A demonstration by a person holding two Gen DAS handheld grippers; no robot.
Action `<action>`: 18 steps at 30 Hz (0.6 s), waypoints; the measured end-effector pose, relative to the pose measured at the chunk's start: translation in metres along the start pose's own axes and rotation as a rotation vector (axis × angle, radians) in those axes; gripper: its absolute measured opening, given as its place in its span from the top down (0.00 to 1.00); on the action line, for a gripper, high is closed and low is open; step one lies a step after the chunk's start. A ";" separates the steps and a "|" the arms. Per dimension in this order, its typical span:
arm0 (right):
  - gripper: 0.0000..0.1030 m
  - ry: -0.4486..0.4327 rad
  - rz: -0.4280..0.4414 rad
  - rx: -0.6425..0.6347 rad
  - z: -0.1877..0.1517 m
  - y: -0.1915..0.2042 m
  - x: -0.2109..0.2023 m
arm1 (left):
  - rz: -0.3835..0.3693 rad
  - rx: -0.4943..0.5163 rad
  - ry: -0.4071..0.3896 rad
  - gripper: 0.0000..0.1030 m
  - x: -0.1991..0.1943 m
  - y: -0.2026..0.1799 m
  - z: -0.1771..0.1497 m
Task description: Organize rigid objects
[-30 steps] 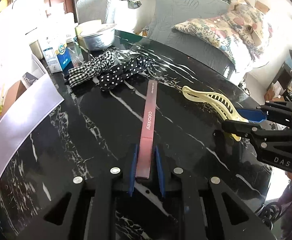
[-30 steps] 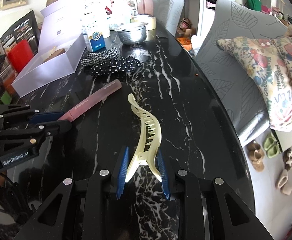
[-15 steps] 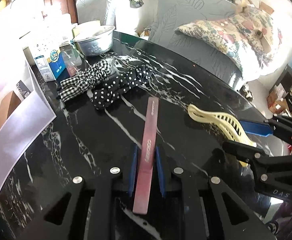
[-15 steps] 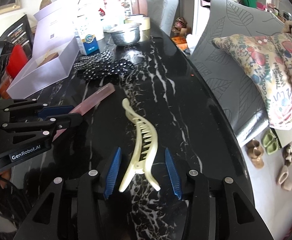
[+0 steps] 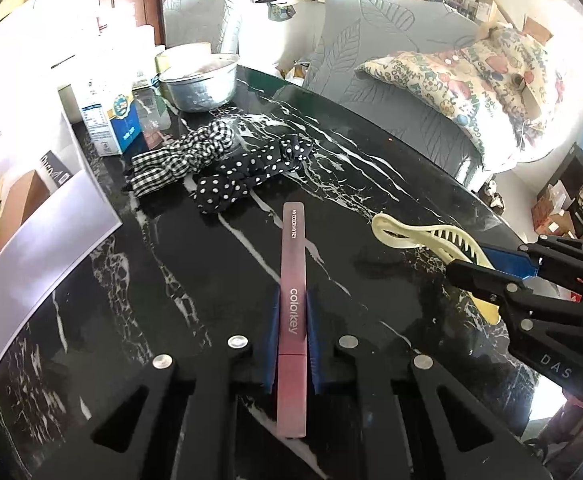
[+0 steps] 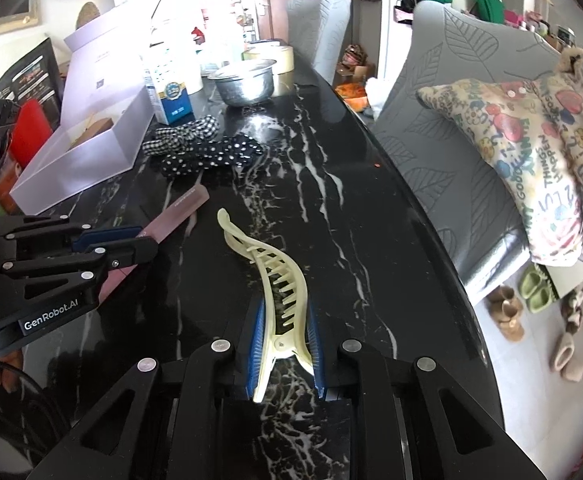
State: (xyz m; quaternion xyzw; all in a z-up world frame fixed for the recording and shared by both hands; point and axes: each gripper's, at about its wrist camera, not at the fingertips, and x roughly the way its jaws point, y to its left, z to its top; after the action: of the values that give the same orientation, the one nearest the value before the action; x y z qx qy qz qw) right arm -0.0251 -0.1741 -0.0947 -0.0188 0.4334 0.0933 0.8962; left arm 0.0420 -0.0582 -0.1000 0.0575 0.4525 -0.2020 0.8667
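**Both grippers clamped, one object each**

The left gripper [image 5: 291, 320] has its blue pads pressed against the sides of a long, flat, dusty-pink cosmetic stick printed "colorkey" [image 5: 292, 280], gripping it about two thirds of the way back so that the far end points across the black white-veined marble table [image 5: 171, 272] toward the fabric pieces. The right gripper [image 6: 285, 344] is closed on the hinge end of a pale cream plastic claw hair clip with long curved teeth [image 6: 279, 276]; its jaws have just been closing, and the pads now press the clip's two handle wings. The clip's tip lies toward the middle of the table, near the right-hand edge that faces a grey leaf-patterned chair [image 6: 451, 100].

Farther along the table lie a black-and-white gingham fabric bow [image 5: 183, 152] and, touching it, a black white-dotted fabric bow [image 5: 247, 176]. An open pale lilac cardboard box [image 6: 87, 152] sits by the left edge, with a blue-and-white carton [image 5: 111, 120] and a silver metal bowl [image 5: 201, 84] toward the far end.
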 end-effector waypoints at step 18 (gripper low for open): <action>0.80 -0.025 0.067 -0.093 0.000 0.045 -0.009 | 0.048 -0.100 -0.060 0.87 -0.047 0.028 -0.027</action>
State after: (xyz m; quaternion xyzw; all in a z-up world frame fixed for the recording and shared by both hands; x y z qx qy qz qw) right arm -0.0389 -0.1315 -0.0861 -0.0448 0.4176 0.1437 0.8961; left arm 0.0084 -0.0113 -0.0797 0.0189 0.4342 -0.1601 0.8863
